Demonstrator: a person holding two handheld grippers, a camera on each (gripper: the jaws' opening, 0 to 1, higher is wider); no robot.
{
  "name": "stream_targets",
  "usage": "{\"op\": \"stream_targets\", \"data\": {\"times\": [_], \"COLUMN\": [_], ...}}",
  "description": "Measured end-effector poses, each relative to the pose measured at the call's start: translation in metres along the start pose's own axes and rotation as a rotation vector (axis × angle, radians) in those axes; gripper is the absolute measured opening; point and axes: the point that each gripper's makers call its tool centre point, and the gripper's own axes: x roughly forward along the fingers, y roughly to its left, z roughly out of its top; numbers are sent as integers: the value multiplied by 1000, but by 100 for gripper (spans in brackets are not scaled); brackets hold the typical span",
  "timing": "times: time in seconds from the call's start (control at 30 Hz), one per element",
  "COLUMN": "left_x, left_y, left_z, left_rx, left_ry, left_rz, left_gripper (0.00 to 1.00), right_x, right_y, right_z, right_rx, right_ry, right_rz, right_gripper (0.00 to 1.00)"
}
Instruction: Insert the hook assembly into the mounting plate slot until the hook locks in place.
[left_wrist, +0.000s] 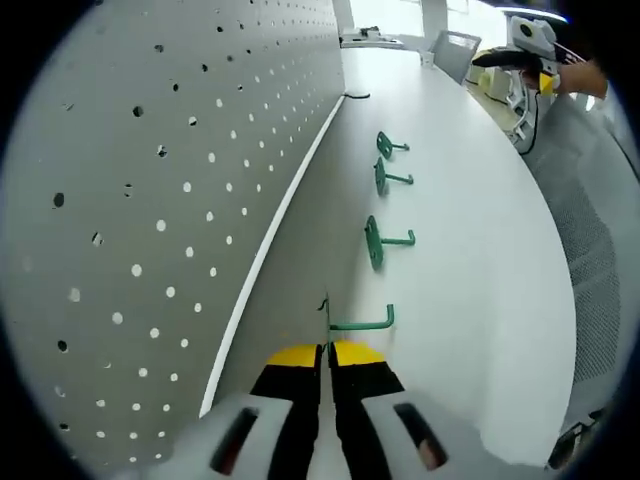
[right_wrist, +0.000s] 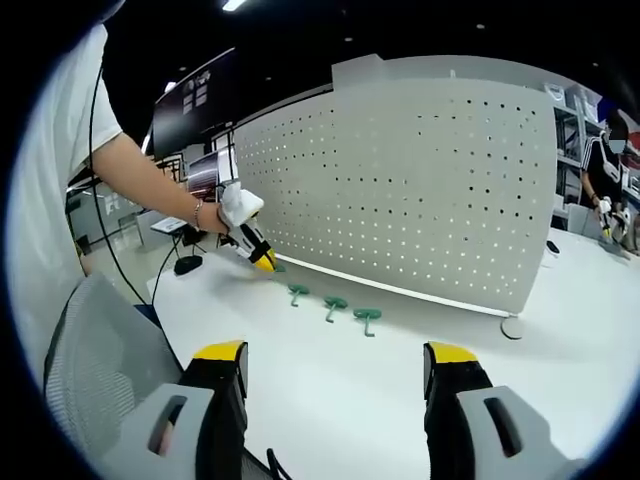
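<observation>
Closed on a green hook's (left_wrist: 345, 325) plate edge at lower centre, left gripper (left_wrist: 328, 352) risks twisting it off-slot against pegboard (left_wrist: 150, 200); right gripper (right_wrist: 335, 375) wide, empty.

We cannot see the nearest green hook's (left_wrist: 358, 323) plate end, hidden behind our left gripper (left_wrist: 328, 352); the pegboard (left_wrist: 150, 200) runs off-frame.

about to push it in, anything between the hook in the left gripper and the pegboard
Nothing visible. The left gripper is shut on the nearest green hook, right beside the pegboard. The other three hooks lie on the table, off to the side.
</observation>
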Motion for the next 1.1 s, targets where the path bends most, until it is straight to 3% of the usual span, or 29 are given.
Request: {"op": "stream_targets", "data": {"times": [0.6, 1.1], "left_x": [-19, -44], "left_y": [1, -1], "left_z": [29, 51], "left_rx": [-59, -78], "left_ry": [-149, -268], "left_rz": [62, 167], "left_gripper": [3, 3], "right_x": [-5, -5], "right_y": [-4, -5], "right_z": [12, 19], "right_rx": [48, 63], "right_ry": [-58, -89], "right_rz": [-13, -14], "right_gripper": [69, 69]}}
